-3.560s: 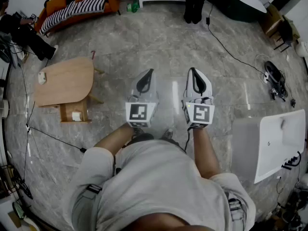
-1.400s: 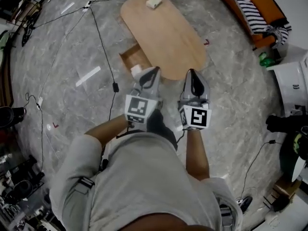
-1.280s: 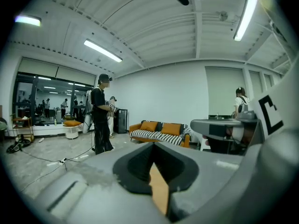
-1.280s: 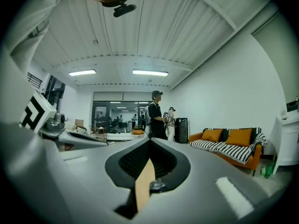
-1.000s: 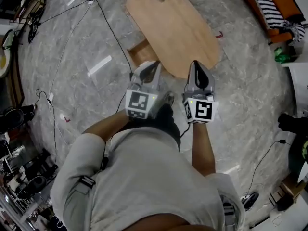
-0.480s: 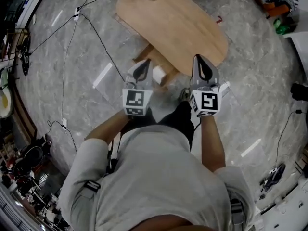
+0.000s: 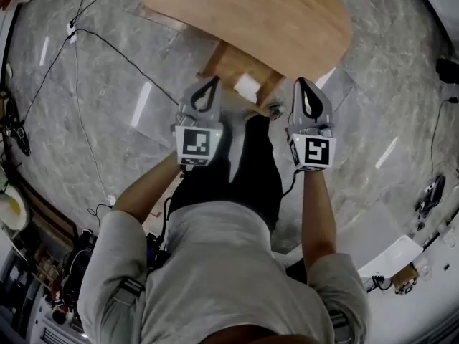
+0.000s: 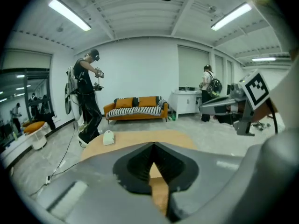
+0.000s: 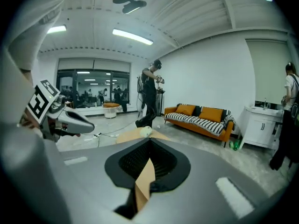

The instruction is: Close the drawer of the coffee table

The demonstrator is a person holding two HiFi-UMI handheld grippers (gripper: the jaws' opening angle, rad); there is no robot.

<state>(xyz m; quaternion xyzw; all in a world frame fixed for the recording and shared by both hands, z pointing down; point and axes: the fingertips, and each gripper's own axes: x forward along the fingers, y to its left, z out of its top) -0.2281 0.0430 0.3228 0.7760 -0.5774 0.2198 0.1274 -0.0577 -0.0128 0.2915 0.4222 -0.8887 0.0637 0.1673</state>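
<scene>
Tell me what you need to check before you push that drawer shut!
1. Drawer sticks out from under the coffee table, so there is something to push: ok.
2. Left gripper has its jaws together and nothing in them: ok.
3. Right gripper has its jaws together and nothing in them: ok.
4. White thing lies fully inside the drawer and will not catch: cannot tell.
5. Gripper tips rest on the drawer front: cannot tell.
6. Cable on the floor lies apart from the drawer: ok.
</scene>
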